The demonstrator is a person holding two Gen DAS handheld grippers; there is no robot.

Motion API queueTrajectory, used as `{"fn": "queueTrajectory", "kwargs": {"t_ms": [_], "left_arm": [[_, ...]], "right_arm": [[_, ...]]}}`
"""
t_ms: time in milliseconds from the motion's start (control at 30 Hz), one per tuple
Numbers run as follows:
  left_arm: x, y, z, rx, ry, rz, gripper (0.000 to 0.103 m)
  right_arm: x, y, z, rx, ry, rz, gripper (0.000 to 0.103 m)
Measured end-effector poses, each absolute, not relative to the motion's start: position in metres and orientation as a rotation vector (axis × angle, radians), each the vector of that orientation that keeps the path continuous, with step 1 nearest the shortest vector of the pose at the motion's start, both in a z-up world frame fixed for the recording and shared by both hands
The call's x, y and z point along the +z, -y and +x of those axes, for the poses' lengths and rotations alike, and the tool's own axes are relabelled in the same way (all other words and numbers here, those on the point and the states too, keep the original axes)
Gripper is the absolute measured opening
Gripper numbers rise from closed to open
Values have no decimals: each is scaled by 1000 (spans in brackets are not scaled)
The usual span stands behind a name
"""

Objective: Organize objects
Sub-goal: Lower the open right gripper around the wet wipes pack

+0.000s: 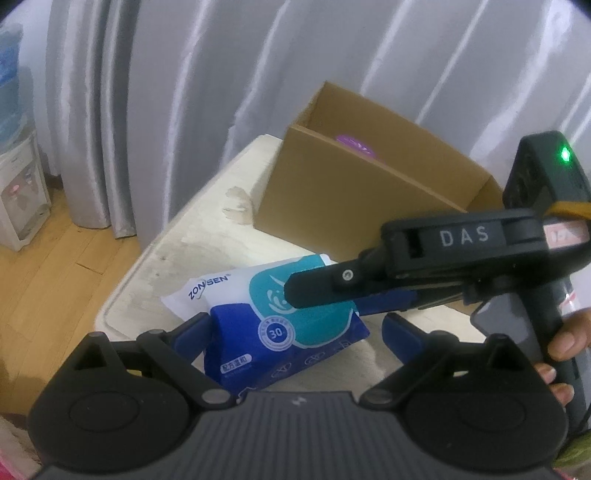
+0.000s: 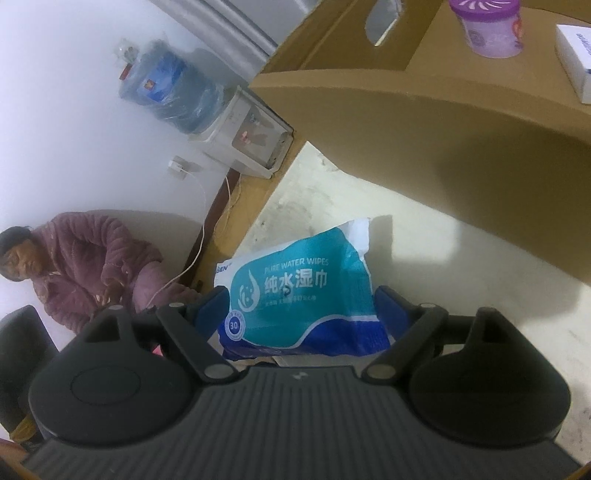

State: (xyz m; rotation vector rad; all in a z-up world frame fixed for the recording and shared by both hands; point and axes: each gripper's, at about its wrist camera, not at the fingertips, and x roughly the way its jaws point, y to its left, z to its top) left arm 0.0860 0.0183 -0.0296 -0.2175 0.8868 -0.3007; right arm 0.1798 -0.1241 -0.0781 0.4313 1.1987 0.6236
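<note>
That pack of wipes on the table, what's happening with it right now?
A person holds a gripper in each hand. The pack of wipes lies on the table beside a cardboard box holding a purple jar. The right gripper straddles the pack, jaws open; the left gripper is open at it too.

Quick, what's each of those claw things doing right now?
Left gripper: open, the wipes pack lies between its fingers, not squeezed.
Right gripper: open wide around the same pack, not gripping.
</note>
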Motion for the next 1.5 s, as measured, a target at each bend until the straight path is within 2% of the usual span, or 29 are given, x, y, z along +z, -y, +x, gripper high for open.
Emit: {"fn": "queueTrajectory", "kwargs": {"t_ms": [500, 800, 1200, 1500], "left_arm": [[-30, 53, 64, -532, -894, -202, 98], [-24, 55, 56, -535, -890, -153, 98], [-52, 42, 88, -502, -1058, -250, 98], [-54, 57, 89, -483, -1076, -246, 99]], "right_arm": [[-78, 224, 129, 472, -1176, 531, 87], [-85, 267, 111, 418, -1140, 630, 86], [-105, 275, 118, 427, -1174, 721, 86], [-107, 258, 123, 502, -1196, 705, 87]]}}
